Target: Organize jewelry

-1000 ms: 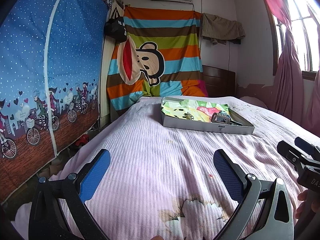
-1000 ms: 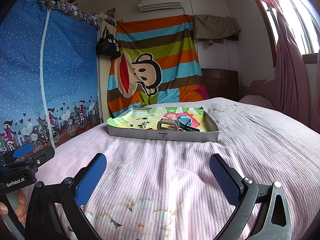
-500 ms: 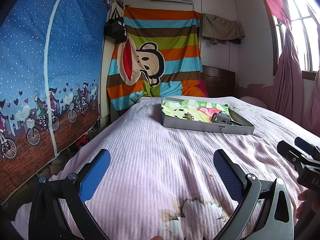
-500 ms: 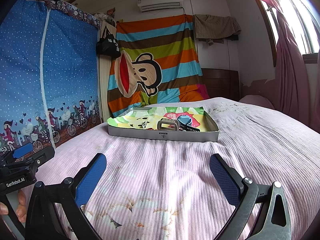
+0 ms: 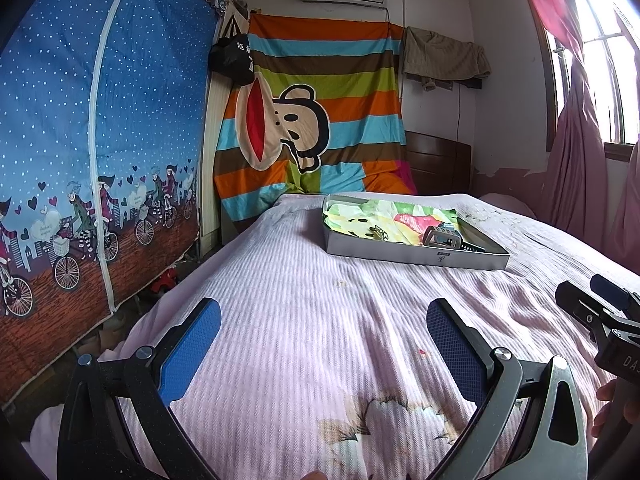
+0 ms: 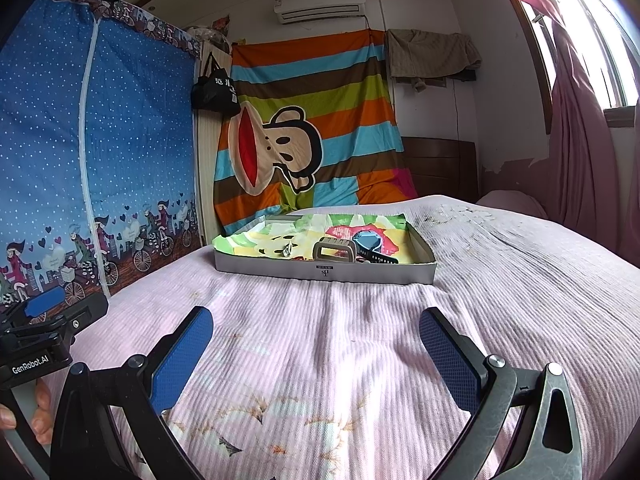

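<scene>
Tray point(image 6: 324, 273) w/ jewelry on bed, both tools point(image 5: 324, 354) point(image 6: 316, 354) wide open, unmoved vs prior.

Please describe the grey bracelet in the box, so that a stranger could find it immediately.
On the pink bed lies a shallow grey box lined with colourful paper. The grey bracelet stands near the box's front wall, just left of a blue watch. It alone is a chunky upright grey loop.
</scene>
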The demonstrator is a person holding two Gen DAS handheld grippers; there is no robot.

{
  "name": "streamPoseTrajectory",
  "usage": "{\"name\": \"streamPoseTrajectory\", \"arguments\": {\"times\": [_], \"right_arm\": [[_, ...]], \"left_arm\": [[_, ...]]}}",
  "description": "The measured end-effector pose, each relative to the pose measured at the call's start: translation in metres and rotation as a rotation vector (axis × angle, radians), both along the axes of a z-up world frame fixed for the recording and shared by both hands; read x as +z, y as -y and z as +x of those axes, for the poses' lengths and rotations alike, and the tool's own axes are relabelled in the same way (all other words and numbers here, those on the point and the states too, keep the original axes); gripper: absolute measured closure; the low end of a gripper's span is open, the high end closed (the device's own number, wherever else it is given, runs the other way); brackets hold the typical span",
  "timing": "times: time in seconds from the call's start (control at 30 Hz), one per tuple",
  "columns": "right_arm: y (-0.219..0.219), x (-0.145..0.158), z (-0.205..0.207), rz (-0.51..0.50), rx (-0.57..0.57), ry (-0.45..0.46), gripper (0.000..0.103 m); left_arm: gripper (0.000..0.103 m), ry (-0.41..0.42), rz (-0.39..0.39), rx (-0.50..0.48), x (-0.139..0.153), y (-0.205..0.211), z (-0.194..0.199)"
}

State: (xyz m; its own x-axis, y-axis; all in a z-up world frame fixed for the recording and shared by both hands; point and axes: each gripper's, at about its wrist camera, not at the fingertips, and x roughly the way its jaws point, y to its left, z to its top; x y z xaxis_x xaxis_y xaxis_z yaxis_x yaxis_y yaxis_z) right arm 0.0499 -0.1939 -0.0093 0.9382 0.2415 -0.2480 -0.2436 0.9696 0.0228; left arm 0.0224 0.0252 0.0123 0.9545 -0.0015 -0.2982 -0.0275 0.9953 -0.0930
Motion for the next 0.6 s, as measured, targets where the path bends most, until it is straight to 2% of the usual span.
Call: {"name": "streamPoseTrajectory", "arguments": {"times": [0.6], "right_arm": [[-0.0003, 0.0003, -0.0001, -0.001, 0.0, -0.001, 0.0]], "left_arm": [[0.002, -0.001, 0.008, -0.004, -0.0034, 0.0029, 0.0009]]}}
